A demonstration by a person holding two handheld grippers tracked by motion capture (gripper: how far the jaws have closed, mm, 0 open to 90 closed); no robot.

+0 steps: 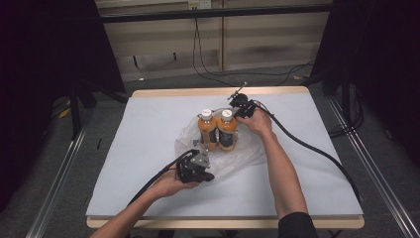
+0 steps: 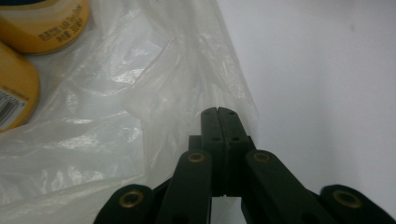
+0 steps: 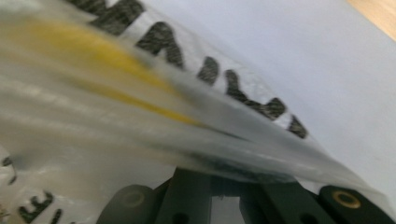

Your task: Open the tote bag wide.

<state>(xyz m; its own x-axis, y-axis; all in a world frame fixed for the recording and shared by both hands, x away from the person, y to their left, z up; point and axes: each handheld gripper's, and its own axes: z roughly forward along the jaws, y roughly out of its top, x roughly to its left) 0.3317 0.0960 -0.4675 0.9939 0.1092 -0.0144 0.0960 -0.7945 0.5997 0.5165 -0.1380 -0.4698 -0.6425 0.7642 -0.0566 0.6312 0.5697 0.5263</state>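
Two orange bottles with white caps (image 1: 207,130) (image 1: 227,131) stand side by side mid-table, inside a clear plastic bag (image 1: 237,156) that lies crumpled around them. My left gripper (image 1: 197,167) is at the bag's near edge. In the left gripper view its jaws (image 2: 218,113) are pressed together with a fold of the bag (image 2: 140,107) at their tips, and the bottle bases (image 2: 42,23) show at top left. My right gripper (image 1: 242,106) is at the bag's far side, beside the right bottle. In its own view the printed film (image 3: 140,107) stretches over its shut jaws (image 3: 226,175).
A white sheet (image 1: 148,134) covers the wooden table, with bare sheet to the left and right of the bag. Cables trail from both grippers, the right one (image 1: 317,148) curving toward the table's right edge. Dark frames and floor surround the table.
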